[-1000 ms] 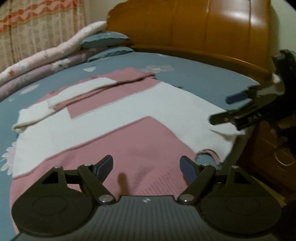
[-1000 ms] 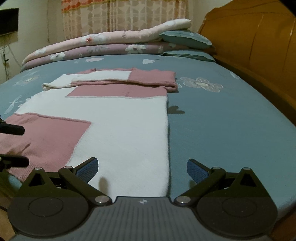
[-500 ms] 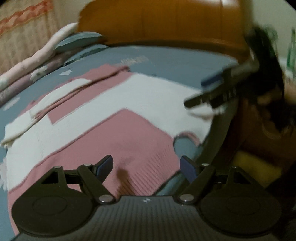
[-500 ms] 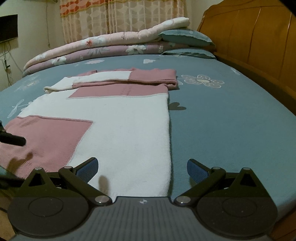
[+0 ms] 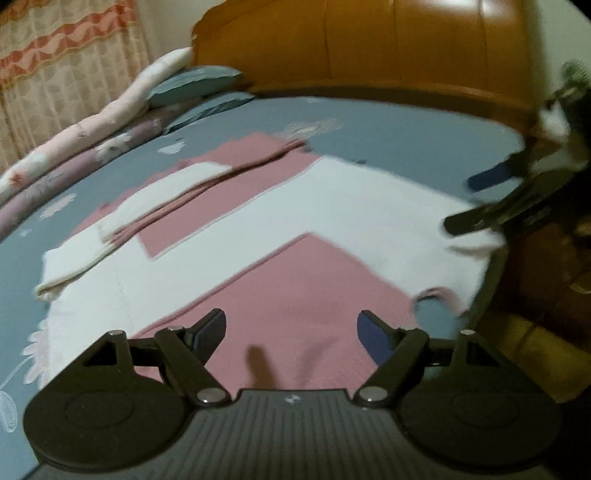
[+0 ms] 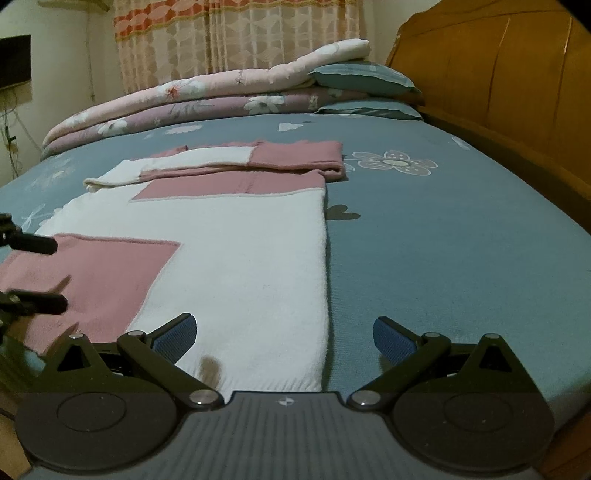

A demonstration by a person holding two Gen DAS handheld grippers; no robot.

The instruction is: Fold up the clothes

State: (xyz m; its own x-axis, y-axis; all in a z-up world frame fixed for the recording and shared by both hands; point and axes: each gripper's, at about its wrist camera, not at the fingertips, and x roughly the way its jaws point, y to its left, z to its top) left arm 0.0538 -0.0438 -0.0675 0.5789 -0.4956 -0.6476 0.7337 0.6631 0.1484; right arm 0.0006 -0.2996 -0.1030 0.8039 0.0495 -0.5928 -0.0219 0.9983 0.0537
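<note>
A pink and white sweater lies flat on the blue bedsheet, its sleeves folded across the far end. It also shows in the left wrist view. My left gripper is open and empty over the pink hem at the near edge. My right gripper is open and empty, hovering over the white near corner. The right gripper also shows at the right of the left wrist view, and the left gripper's fingers show at the left of the right wrist view.
Folded floral quilts and blue pillows lie along the far side of the bed. A wooden headboard stands at the right. Curtains hang behind. The bed edge drops off just below both grippers.
The left gripper's view swung and came back nearer the sweater's hem. The right gripper rose slightly and stayed over the white corner. Both stayed open.
</note>
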